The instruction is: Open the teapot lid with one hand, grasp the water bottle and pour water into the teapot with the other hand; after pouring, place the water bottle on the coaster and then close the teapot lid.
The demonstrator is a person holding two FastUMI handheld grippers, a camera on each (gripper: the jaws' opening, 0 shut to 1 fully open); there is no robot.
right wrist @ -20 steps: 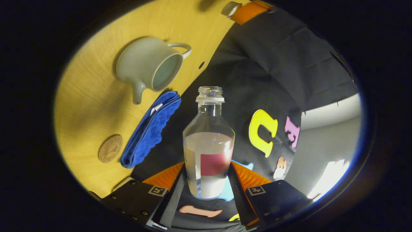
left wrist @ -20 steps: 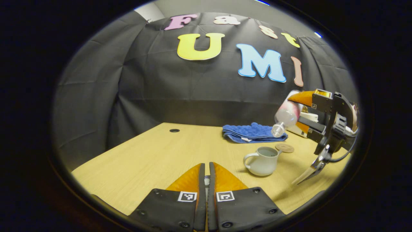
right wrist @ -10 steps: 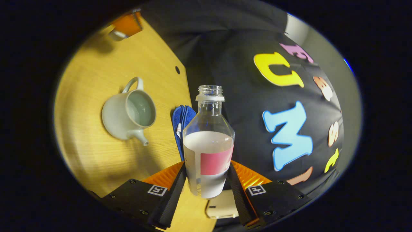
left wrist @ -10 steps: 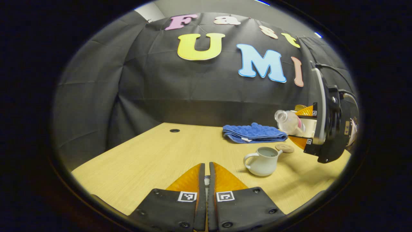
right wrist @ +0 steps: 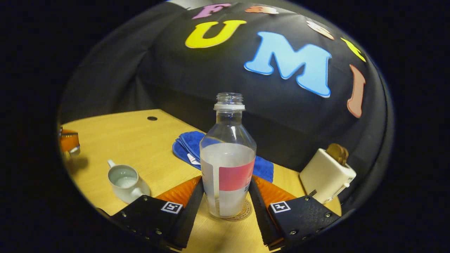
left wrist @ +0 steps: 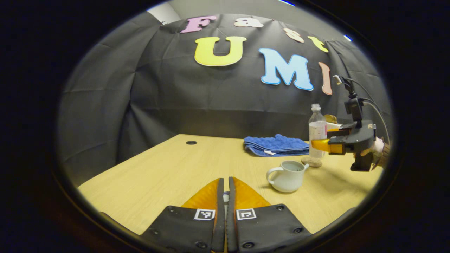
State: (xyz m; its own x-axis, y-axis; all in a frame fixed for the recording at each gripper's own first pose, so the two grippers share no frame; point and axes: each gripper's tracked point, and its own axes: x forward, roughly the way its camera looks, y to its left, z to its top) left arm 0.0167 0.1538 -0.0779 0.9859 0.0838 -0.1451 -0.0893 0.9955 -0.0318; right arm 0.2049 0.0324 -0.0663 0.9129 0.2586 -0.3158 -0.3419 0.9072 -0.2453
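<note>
In the right gripper view, the left gripper (right wrist: 70, 149) holds the lid at far left, the open teapot (right wrist: 125, 181) stands on the counter (right wrist: 133, 140), and the right gripper (right wrist: 225, 196) clamps the upright bottle (right wrist: 227, 158) on the coaster (right wrist: 242, 214).

a clear glossy plastic water bottle (right wrist: 227, 154), a smooth glazed ceramic teapot (left wrist: 286, 175), a nubby blue cloth (left wrist: 276, 144) and a matt wood-grain table (left wrist: 168, 172) are seen.
</note>
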